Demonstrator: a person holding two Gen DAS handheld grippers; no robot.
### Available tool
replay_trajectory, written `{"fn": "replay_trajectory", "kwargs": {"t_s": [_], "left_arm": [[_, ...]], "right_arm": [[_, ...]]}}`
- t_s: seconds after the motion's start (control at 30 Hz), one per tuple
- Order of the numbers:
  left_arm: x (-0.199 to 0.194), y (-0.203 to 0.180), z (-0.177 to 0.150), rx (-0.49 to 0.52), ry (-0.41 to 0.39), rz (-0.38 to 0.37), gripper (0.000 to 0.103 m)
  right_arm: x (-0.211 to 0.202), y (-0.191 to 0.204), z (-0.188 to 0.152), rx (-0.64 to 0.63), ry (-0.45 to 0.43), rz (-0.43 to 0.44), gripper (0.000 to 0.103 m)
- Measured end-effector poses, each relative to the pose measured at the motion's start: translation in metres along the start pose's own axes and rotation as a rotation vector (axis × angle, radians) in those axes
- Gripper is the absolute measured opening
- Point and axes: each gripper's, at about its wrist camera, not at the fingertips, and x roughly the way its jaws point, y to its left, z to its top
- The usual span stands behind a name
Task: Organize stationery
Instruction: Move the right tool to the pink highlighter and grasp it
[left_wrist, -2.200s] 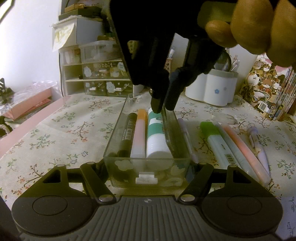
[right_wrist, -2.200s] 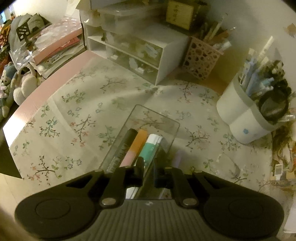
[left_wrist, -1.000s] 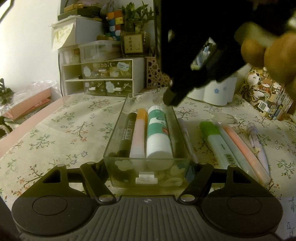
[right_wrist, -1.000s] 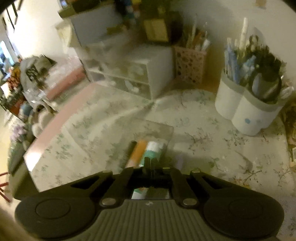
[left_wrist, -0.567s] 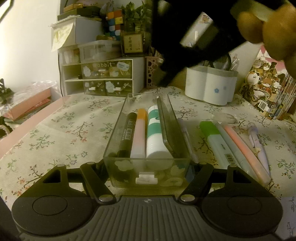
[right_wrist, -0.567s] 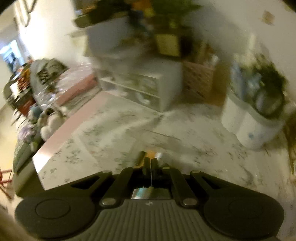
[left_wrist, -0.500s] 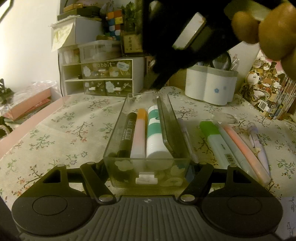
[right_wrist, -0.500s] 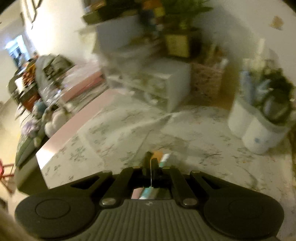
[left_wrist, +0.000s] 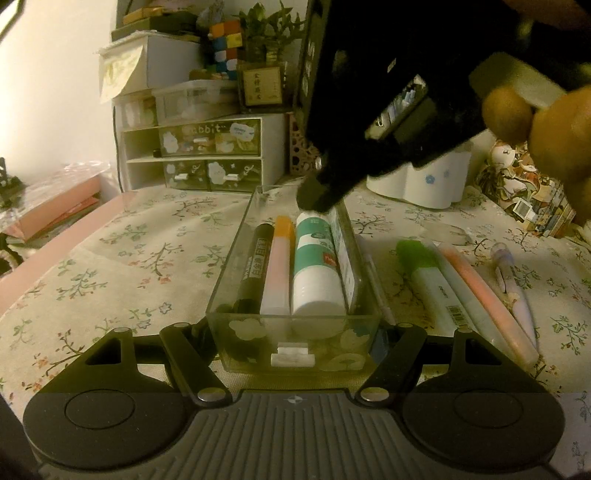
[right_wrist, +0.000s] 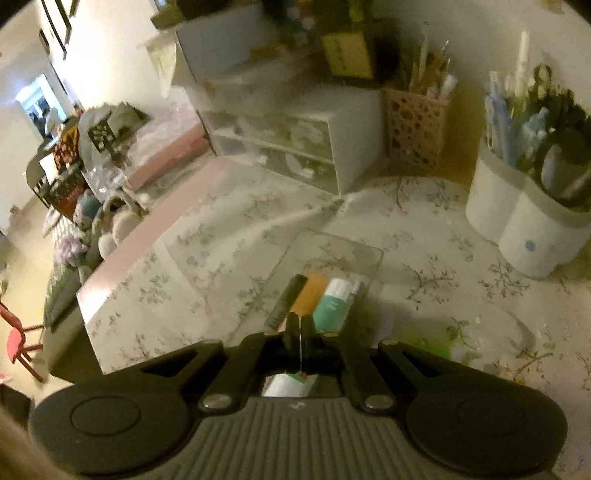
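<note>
Floral cloth is covering the desk, and on it a clear plastic tray is sitting lengthwise in front of the left wrist camera. Inside the tray three things are lying side by side along its length: a black marker on the left, an orange-capped highlighter in the middle, and a teal-and-white glue stick on the right, with a flat clear piece leaning against the tray's right wall just beside the glue stick.

The left gripper is clamping the tray's near end, one finger pressing on each long side. The right gripper is hanging over the tray's far end with its jaws pressed together and nothing between them; in the left wrist view its dark tip is sitting just above the top of the glue stick, though whether it is touching I cannot tell. A hand is gripping that tool at the upper right.

Outside the tray, to its right on the cloth, a green-capped highlighter, a pale orange highlighter and a lilac pen are lying roughly parallel. Farther back a white pen holder full of pens is standing on the right, and a set of small white drawers is standing against the wall.
</note>
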Motion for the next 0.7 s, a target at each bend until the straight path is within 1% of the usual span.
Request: {"fn": "replay_trajectory", "kwargs": {"t_s": [0.1,0.2,0.27,0.37,0.47,0.6,0.7], "left_arm": [[0.0,0.0,0.001,0.0,0.003,0.0,0.073],[0.0,0.0,0.002,0.003,0.01,0.002,0.073],[0.001,-0.001,0.004,0.008,0.021,0.004,0.073],[0.001,-0.002,0.007,0.019,0.033,0.01,0.073],[0.001,-0.004,0.006,0.042,0.022,0.017,0.073],[-0.001,-0.004,0.006,0.052,0.021,0.02,0.073],[0.0,-0.003,0.005,0.05,0.019,0.016,0.073]], "right_arm": [[-0.012,-0.003,0.002,0.021,-0.045,0.008,0.0],[-0.025,-0.011,-0.001,0.052,-0.091,-0.05,0.0],[-0.034,-0.02,-0.007,0.076,-0.116,-0.11,0.0],[-0.042,-0.033,-0.018,0.097,-0.104,-0.138,0.0],[-0.041,-0.04,-0.032,0.099,-0.067,-0.17,0.0],[-0.029,-0.034,-0.054,0.044,-0.001,-0.188,0.0],[-0.021,-0.027,-0.066,0.002,0.026,-0.233,0.0]]}}
